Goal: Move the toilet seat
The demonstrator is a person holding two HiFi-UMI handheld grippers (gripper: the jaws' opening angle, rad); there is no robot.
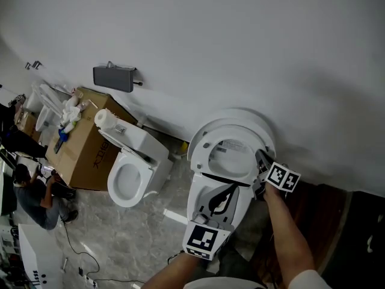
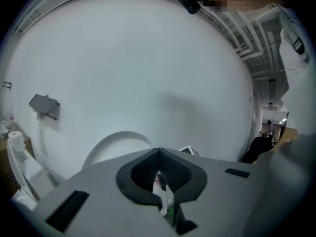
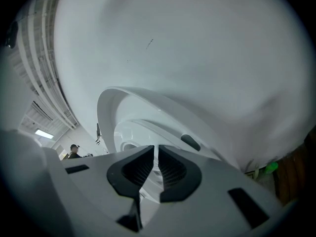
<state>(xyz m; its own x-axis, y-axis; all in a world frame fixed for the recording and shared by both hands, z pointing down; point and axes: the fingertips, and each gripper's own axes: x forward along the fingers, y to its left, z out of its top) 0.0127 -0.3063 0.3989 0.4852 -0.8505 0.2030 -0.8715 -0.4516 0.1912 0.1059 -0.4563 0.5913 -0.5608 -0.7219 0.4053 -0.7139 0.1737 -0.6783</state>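
Note:
The toilet's white seat (image 1: 203, 151) and lid (image 1: 240, 114) stand raised against the wall above the bowl (image 1: 198, 192). My right gripper (image 1: 260, 164) is at the seat's right edge. In the right gripper view its jaws (image 3: 157, 154) are nearly closed on the thin white edge of the seat (image 3: 170, 132), with the lid (image 3: 111, 107) behind. My left gripper (image 1: 221, 198) hovers low over the bowl, pointing at the wall. Its pads (image 2: 159, 154) meet at the tips with nothing between them. The lid's arc (image 2: 118, 137) shows beyond them.
A second toilet (image 1: 129, 173) stands to the left, next to a cardboard box (image 1: 90, 149) with items on top. A grey box (image 1: 114, 77) hangs on the white wall. A person (image 1: 36, 191) crouches at far left. Dark wood (image 1: 325, 209) lies to the right.

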